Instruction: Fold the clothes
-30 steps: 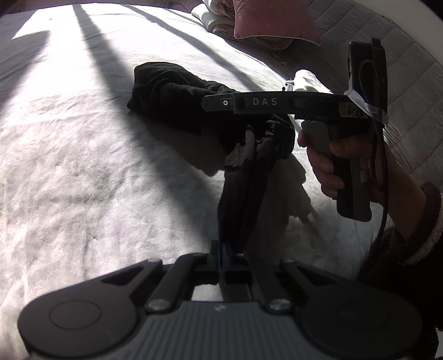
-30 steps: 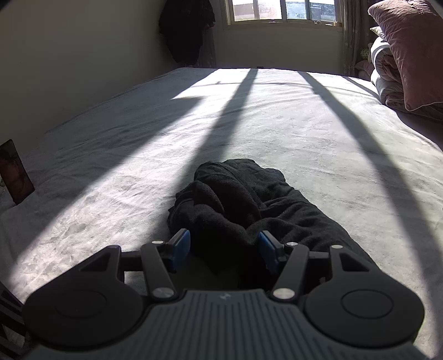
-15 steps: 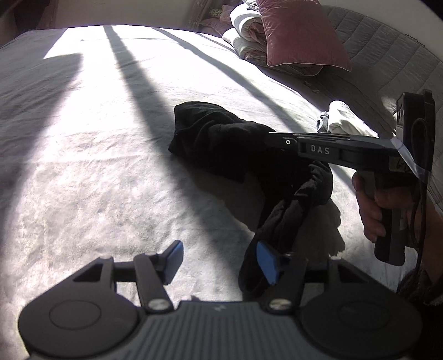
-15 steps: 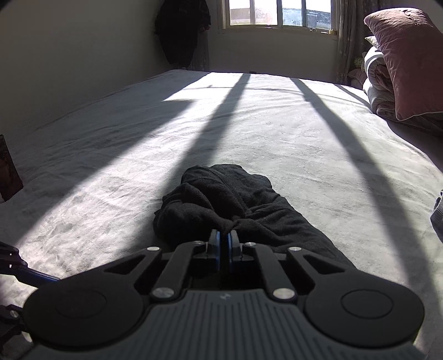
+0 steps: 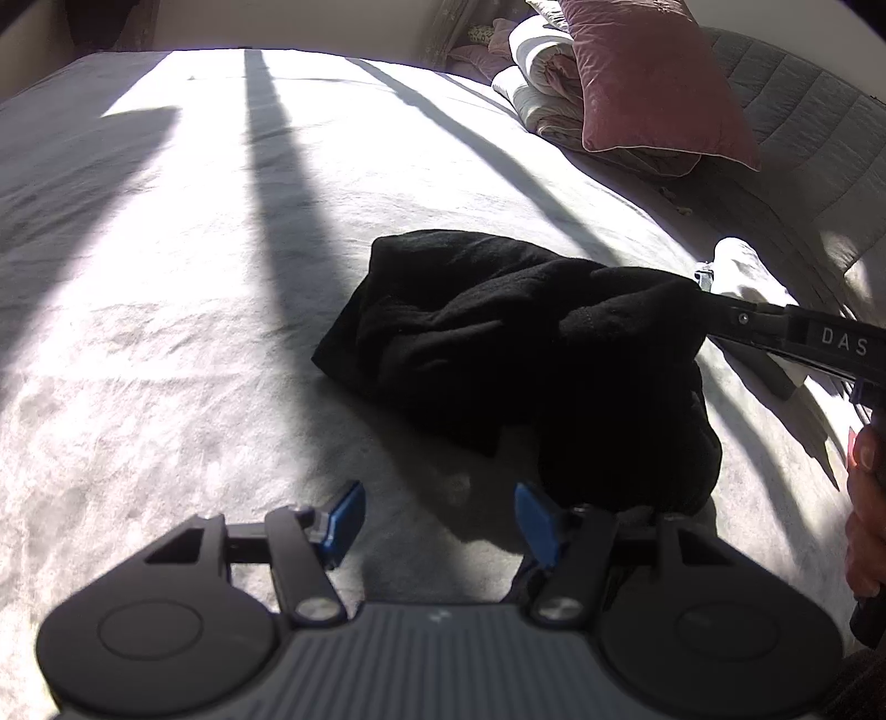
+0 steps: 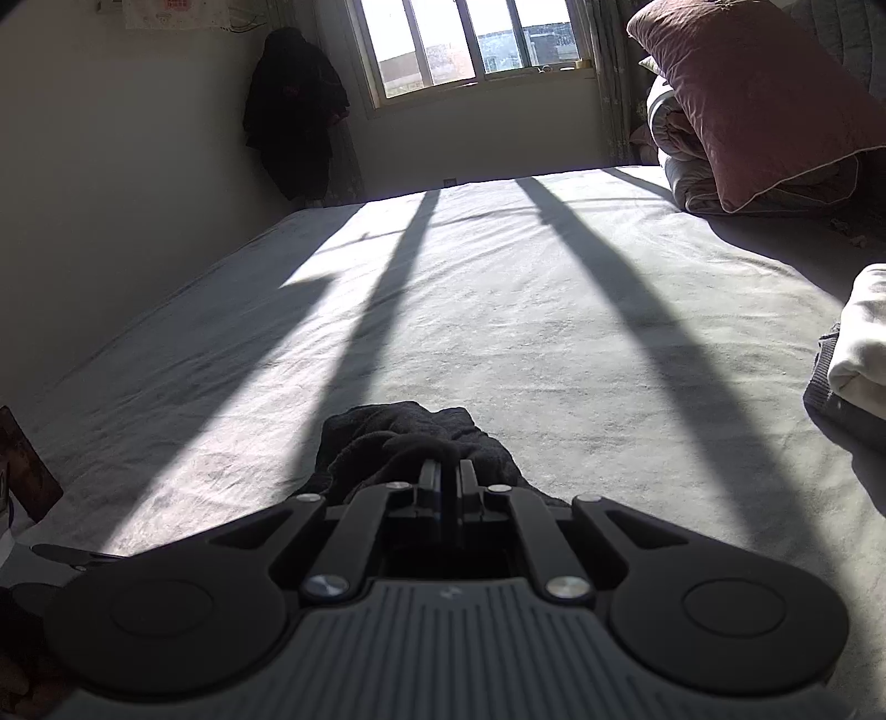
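Strong sunlight comes through the window (image 6: 476,44) and falls on the bed (image 5: 166,277) in bright patches, which are overexposed to almost pure white in the left wrist view. Long dark bars of shadow cross the sheet. The black garment (image 5: 498,343) shows almost no detail. Both views are sharp in the centre, curved by the fisheye lens, with dark corners.

Garment (image 5: 498,343) on bed (image 5: 166,332)
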A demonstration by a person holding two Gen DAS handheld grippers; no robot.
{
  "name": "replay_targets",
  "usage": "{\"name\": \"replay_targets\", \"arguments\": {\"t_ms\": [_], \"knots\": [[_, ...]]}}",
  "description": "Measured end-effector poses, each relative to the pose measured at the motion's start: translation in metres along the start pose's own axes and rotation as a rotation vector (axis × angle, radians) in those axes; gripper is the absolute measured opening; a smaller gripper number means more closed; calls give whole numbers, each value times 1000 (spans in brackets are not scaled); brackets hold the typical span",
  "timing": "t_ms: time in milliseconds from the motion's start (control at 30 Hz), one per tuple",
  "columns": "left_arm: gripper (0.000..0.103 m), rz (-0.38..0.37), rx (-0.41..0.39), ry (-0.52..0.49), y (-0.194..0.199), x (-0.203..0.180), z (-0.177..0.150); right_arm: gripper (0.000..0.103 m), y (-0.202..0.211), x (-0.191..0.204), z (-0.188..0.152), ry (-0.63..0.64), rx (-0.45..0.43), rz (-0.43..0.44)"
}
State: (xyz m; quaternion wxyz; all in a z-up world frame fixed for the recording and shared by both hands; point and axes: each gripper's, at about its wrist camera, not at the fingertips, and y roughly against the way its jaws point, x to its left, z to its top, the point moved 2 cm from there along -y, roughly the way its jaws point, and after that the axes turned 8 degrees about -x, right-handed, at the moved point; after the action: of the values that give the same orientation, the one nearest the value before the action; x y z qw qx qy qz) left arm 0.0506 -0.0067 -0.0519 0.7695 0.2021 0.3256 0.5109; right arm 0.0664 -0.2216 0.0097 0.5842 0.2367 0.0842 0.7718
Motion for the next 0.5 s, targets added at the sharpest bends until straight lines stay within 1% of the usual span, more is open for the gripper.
{"name": "replay_targets", "arguments": {"t_ms": [167, 233, 300, 367, 500], "knots": [[61, 17, -24, 22, -17, -9, 5, 6, 15, -15, 7, -97, 1, 67], [61, 24, -33, 33, -23, -13, 7, 6, 18, -20, 8, -113, 14, 64], [61, 20, -28, 74, -27, -10, 8, 6, 18, -27, 6, -108, 39, 25], [61, 18, -33, 75, -29, -10, 8, 6, 14, -34, 1, -100, 86, -29], [61, 15, -43, 78, -34, -9, 9, 6, 2, -50, -15, -125, 199, -85]]}}
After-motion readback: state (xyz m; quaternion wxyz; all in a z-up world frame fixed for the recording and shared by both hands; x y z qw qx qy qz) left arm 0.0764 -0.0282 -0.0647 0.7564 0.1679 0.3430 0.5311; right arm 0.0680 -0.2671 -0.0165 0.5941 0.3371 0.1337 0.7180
